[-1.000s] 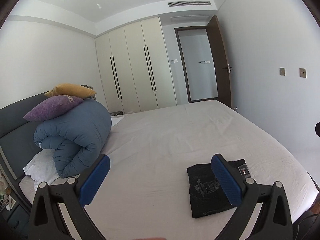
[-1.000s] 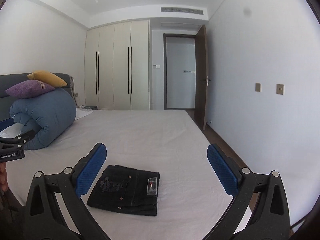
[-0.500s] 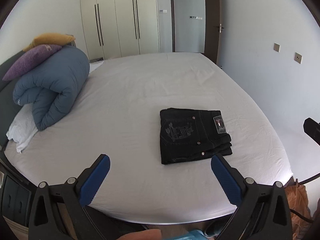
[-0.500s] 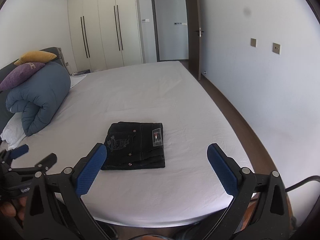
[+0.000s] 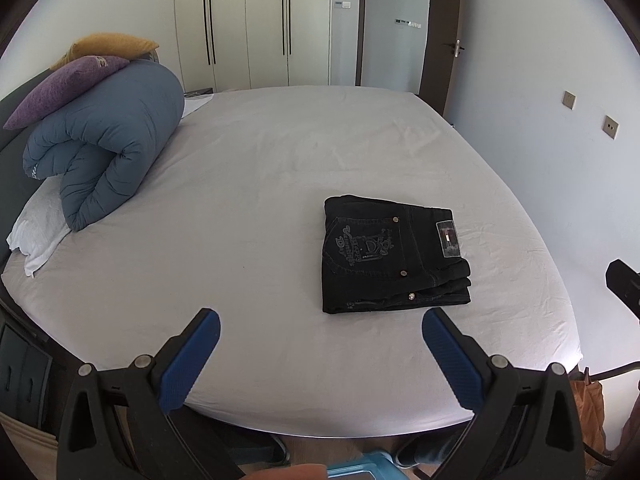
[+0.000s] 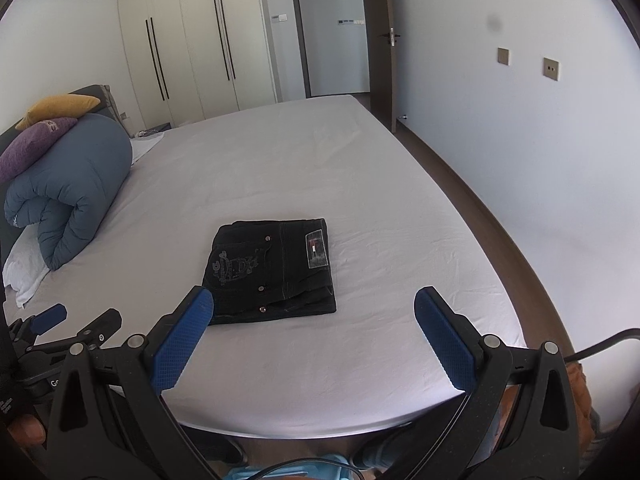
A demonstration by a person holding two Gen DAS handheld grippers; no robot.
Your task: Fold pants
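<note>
A pair of black pants point(image 5: 390, 258) lies folded into a neat rectangle on the white bed sheet point(image 5: 248, 200), back pocket and label patch facing up. In the right wrist view the same pants point(image 6: 276, 266) sit just beyond the left blue pad. My left gripper point(image 5: 320, 350) hovers open above the bed's near edge, short of the pants, with nothing between its fingers. My right gripper point(image 6: 314, 330) is also open and empty, held over the near edge. The left gripper point(image 6: 60, 328) also shows at the lower left of the right wrist view.
A rolled blue duvet point(image 5: 108, 148) with a purple cushion point(image 5: 64, 88) and a yellow cushion point(image 5: 116, 44) lies at the headboard side on the left. Wardrobes point(image 5: 256, 24) and an open door point(image 5: 396, 28) stand at the back. A wall runs along the right.
Both grippers have pulled back and tilted down since a second ago, so the bed's near edge and floor now show. The folded pants have not moved.
</note>
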